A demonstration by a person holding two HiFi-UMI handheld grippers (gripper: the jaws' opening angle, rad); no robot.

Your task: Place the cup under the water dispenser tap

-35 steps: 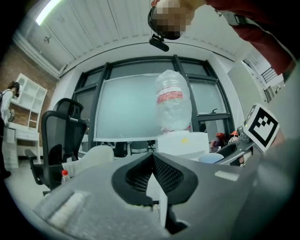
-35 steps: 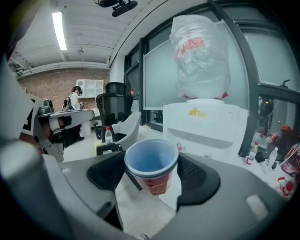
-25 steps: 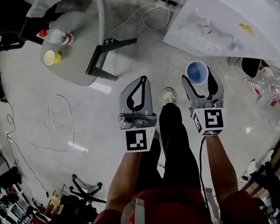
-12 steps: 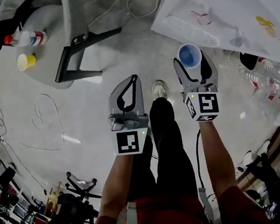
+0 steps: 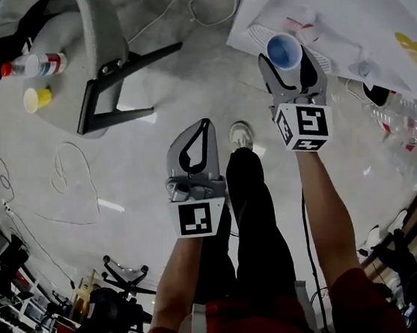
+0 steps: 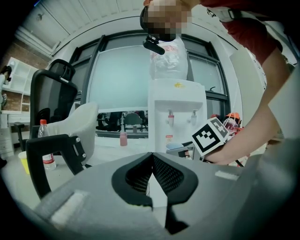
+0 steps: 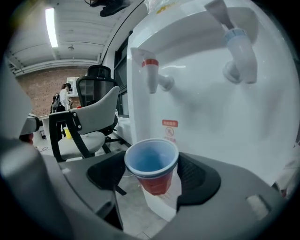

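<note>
A red cup with a blue inside (image 7: 152, 168) stands upright between the jaws of my right gripper (image 7: 152, 172), which is shut on it. The white water dispenser (image 7: 201, 93) is right in front of the cup, with its red tap (image 7: 153, 77) above and slightly behind the cup and its blue tap (image 7: 239, 47) up to the right. From the head view, the cup (image 5: 284, 48) and the right gripper (image 5: 287, 60) sit at the dispenser's (image 5: 347, 2) front edge. My left gripper (image 5: 204, 125) hangs lower and to the left, shut and empty, with the jaws meeting (image 6: 151, 155).
A grey office chair (image 5: 100, 54) stands at the left, with a bottle (image 5: 34, 66) and a yellow cup (image 5: 32, 99) on the floor beside it. Loose cable (image 5: 74, 178) lies on the floor. The person's legs and a shoe (image 5: 241, 134) are between the grippers. Clear plastic bottles (image 5: 415, 125) lie at the right.
The right gripper has carried the cup forward to the dispenser's front. The left gripper has dropped back, lower in the picture, and is still shut.
</note>
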